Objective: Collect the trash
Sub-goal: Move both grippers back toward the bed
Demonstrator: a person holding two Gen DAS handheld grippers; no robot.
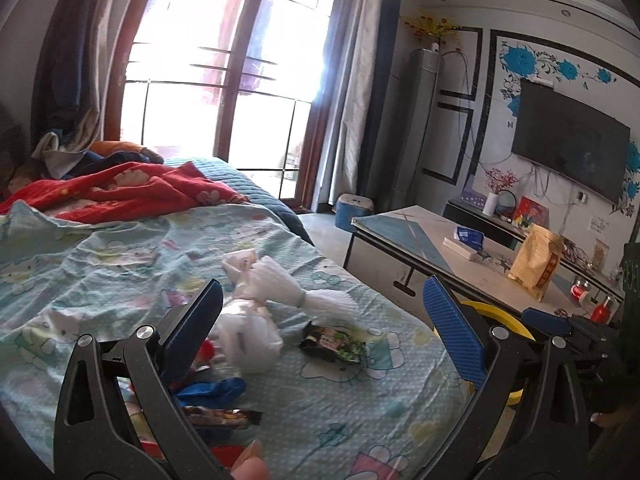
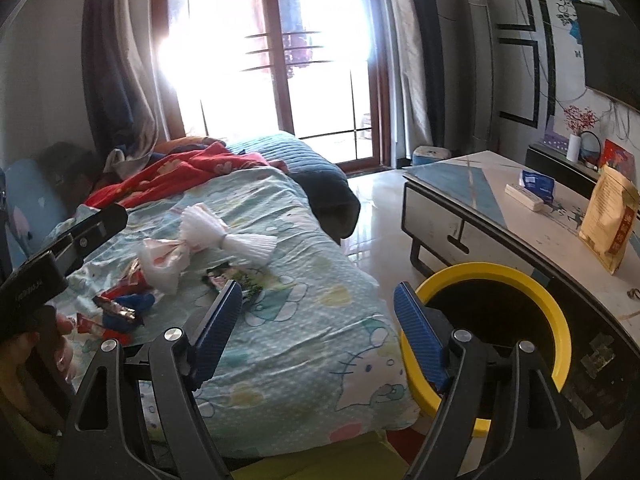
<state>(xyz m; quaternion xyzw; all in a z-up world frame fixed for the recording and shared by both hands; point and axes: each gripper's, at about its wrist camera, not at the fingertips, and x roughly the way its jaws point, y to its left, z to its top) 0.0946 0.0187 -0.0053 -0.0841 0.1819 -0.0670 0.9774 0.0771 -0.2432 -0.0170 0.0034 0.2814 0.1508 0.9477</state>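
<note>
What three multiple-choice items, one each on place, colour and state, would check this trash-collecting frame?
1. Where does the trash bin stand?
A. on the bed
B. on the floor between bed and coffee table
C. on the coffee table

2. What colour is the bin's rim?
A. yellow
B. red
C. green

3. How is the right tool?
A. shut on a wrapper
B. shut, empty
C. open, empty

Answers: 1 B, it sits low between the bed and the coffee table. 2 A, the ring around its dark inside is yellow. 3 C, its blue pads stand apart with nothing between.
</note>
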